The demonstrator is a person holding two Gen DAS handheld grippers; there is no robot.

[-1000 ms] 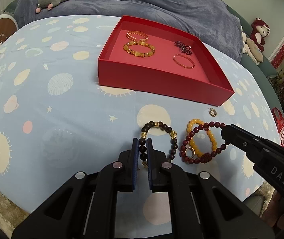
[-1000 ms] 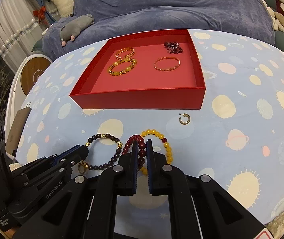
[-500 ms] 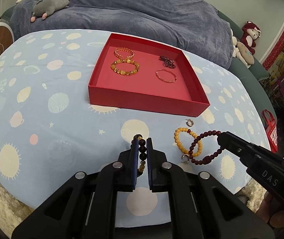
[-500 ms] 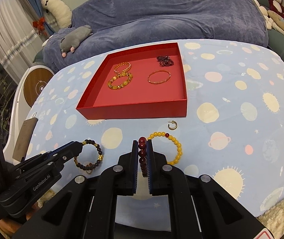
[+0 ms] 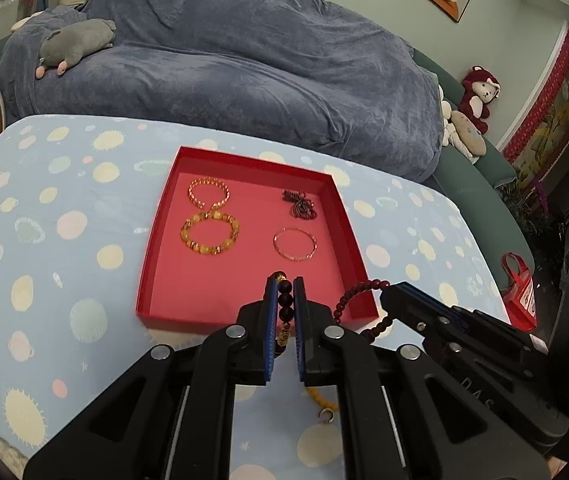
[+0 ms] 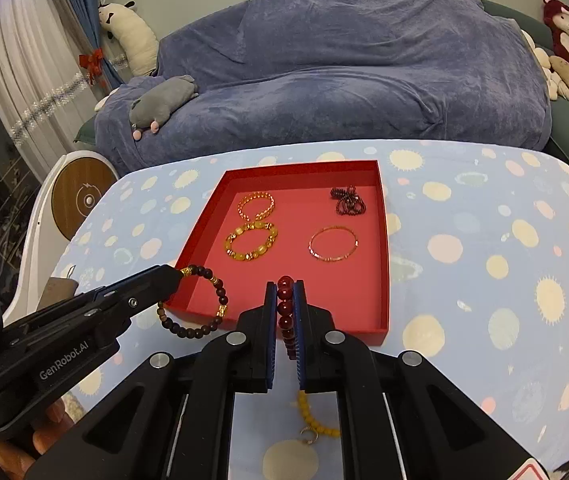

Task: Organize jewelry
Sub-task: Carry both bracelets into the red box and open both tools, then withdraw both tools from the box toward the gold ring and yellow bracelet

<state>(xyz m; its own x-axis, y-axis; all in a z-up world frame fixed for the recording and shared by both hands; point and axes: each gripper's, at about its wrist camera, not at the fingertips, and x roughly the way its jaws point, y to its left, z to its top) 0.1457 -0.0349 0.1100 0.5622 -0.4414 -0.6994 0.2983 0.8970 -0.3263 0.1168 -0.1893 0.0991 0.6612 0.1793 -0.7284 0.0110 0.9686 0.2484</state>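
My left gripper (image 5: 284,280) is shut on a dark brown bead bracelet (image 5: 285,300), which hangs in the air at the near edge of the red tray (image 5: 152,280). In the right wrist view the same bracelet (image 6: 220,300) dangles from the left gripper (image 6: 176,273). The right gripper (image 6: 285,285) is shut on a dark red bead bracelet (image 6: 285,306), also lifted over the tray's (image 6: 383,280) near edge. A yellow bead bracelet (image 6: 318,422) and a hoop earring (image 6: 308,436) lie on the cloth below.
The tray holds a gold chain bracelet (image 5: 209,196), an amber bead bracelet (image 5: 210,234), a dark bead heap (image 5: 300,206) and a thin bangle (image 5: 294,244). A blue-covered sofa (image 5: 244,72) with a grey plush (image 5: 76,40) stands behind the table.
Both grippers have risen off the tablecloth with their bracelets and moved forward to the tray's near edge. The yellow bracelet and earring stayed on the cloth.
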